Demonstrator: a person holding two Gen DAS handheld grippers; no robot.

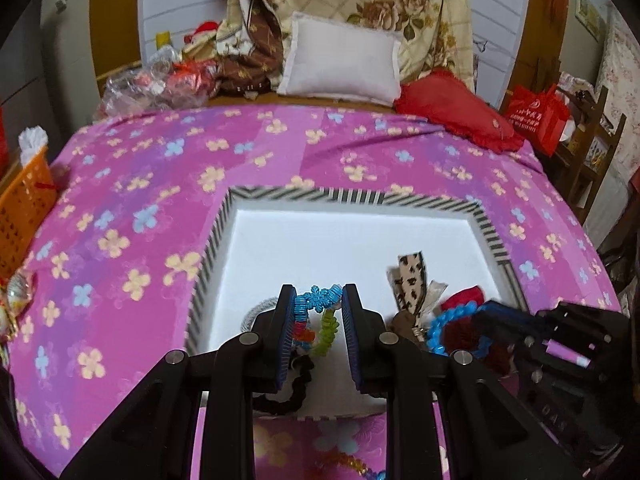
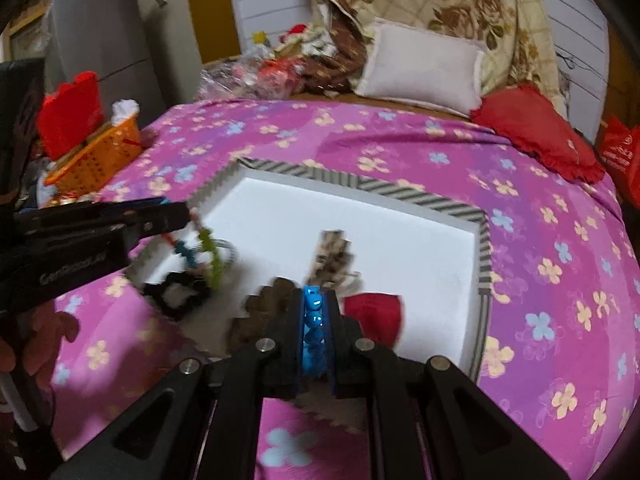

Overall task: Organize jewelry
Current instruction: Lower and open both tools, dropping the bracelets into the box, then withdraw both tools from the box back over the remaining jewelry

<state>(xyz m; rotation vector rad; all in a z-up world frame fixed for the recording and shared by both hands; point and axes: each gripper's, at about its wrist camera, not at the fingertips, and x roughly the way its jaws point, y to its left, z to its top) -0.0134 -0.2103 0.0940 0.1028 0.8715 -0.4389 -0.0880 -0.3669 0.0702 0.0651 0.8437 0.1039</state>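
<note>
Nearest the lens, the left gripper pinches a multicoloured bead bracelet between its pads, the loop dangling over the near left part of the white tray; the right gripper is pressed together on a blue coil hair tie above the tray's near edge. The likely trouble, as I judge it: the bracelet hangs just over a black scrunchie and a pale ring-shaped band in the tray, so a low sweep could snag and drag them, while the blue coil is springy and may flick out once let go. Beside the coil lie a leopard-print bow and a red fabric piece, close enough to be knocked. The two tools sit near each other at the tray's near side and could clash. The tray's far half is bare white, bounded by a raised striped rim, leaving room there; beyond the rim the pink flowered bedspread lies open on all sides
</note>
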